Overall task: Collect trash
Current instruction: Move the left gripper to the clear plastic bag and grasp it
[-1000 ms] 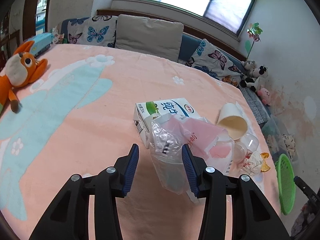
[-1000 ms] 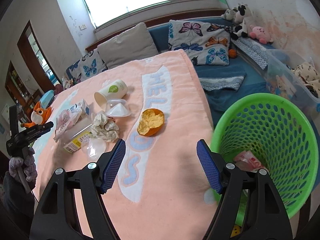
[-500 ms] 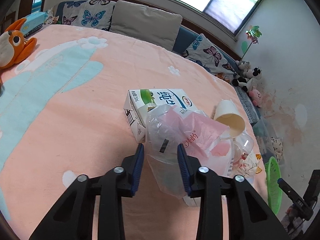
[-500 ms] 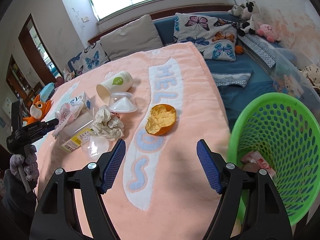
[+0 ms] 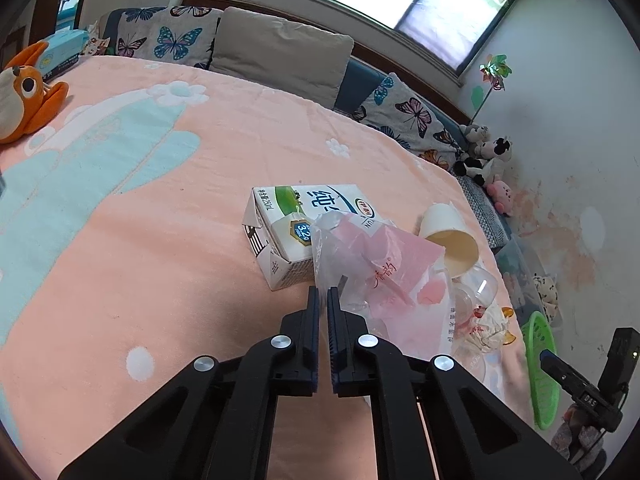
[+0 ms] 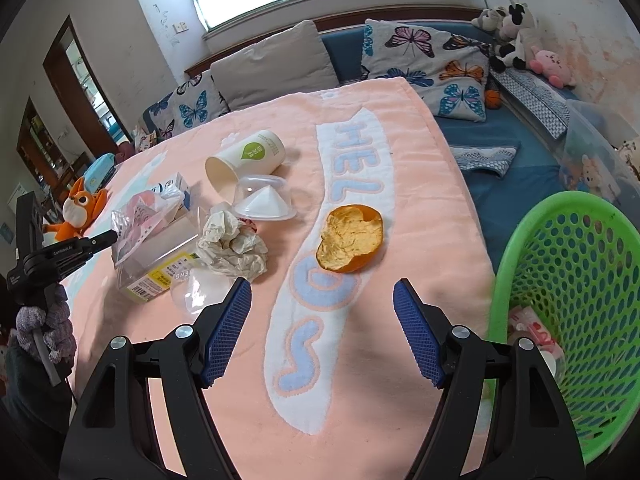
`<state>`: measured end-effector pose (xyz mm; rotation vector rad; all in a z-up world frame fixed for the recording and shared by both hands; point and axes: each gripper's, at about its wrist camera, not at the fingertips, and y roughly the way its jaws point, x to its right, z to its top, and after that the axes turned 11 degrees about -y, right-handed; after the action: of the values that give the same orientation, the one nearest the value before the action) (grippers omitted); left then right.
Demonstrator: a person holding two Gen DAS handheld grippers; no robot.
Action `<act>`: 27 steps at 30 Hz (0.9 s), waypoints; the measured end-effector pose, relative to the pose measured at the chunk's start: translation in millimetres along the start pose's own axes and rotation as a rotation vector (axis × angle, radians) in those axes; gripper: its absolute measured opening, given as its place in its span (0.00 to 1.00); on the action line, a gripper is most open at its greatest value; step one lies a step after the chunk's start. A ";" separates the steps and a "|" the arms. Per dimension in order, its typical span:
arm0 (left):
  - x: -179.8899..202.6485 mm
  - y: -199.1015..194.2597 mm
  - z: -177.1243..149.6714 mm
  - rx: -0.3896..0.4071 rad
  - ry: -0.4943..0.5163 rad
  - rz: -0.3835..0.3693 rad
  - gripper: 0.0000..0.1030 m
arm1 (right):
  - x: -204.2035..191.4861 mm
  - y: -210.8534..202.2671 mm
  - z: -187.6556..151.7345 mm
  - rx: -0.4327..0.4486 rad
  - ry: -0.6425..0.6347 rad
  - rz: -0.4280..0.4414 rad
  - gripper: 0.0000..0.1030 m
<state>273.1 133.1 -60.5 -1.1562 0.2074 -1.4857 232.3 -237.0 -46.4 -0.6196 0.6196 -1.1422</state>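
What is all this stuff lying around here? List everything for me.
Plastic bag: one, clear and pink, pinched at its edge by the left gripper.
Milk carton: one, white and green, lying behind the bag.
Paper cup: one, white with green leaf, on its side.
Plastic dome lid: one, clear, beside the cup.
Crumpled paper: one, off-white, mid-blanket.
Orange peel: one, orange, on the lettering.
Clear box: one, yellow label, under the bag.
Basket: one, green, off the blanket's edge, wrappers inside.
Fox toy: one, orange, far corner.
Blanket: one, pink.
Left gripper: shut.
Right gripper: open.
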 end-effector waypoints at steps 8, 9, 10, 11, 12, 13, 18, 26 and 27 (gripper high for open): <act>4.6 -16.1 0.8 0.033 0.019 -0.017 0.01 | 1.2 6.5 0.6 -0.004 -0.002 -0.002 0.72; 6.7 -21.2 0.9 0.044 0.024 -0.020 0.01 | 1.2 8.5 0.9 -0.006 -0.003 -0.002 0.72; 8.2 -25.4 1.4 0.051 0.026 -0.025 0.01 | 1.0 10.9 1.4 -0.009 -0.005 -0.001 0.72; 9.4 -28.6 1.7 0.056 0.028 -0.031 0.01 | 0.6 14.1 2.3 -0.012 -0.010 0.000 0.72; 11.9 -33.6 2.3 0.065 0.032 -0.036 0.01 | -0.2 17.9 3.4 -0.016 -0.014 0.001 0.72; 13.4 -37.3 2.8 0.072 0.036 -0.039 0.01 | -0.7 20.4 4.3 -0.018 -0.016 0.002 0.72; 23.4 -56.3 5.3 0.103 0.062 -0.065 0.01 | -13.4 28.3 10.4 -0.013 -0.031 0.057 0.72; 35.9 -74.3 7.2 0.129 0.090 -0.093 0.01 | -49.3 48.3 27.1 0.005 -0.105 0.126 0.70; 36.3 -75.9 8.2 0.131 0.093 -0.098 0.01 | -50.9 51.3 28.6 0.004 -0.107 0.132 0.69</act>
<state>235.6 129.6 15.3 -1.0054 0.1165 -1.6171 270.2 -170.1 -57.5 -0.6234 0.5586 -0.9806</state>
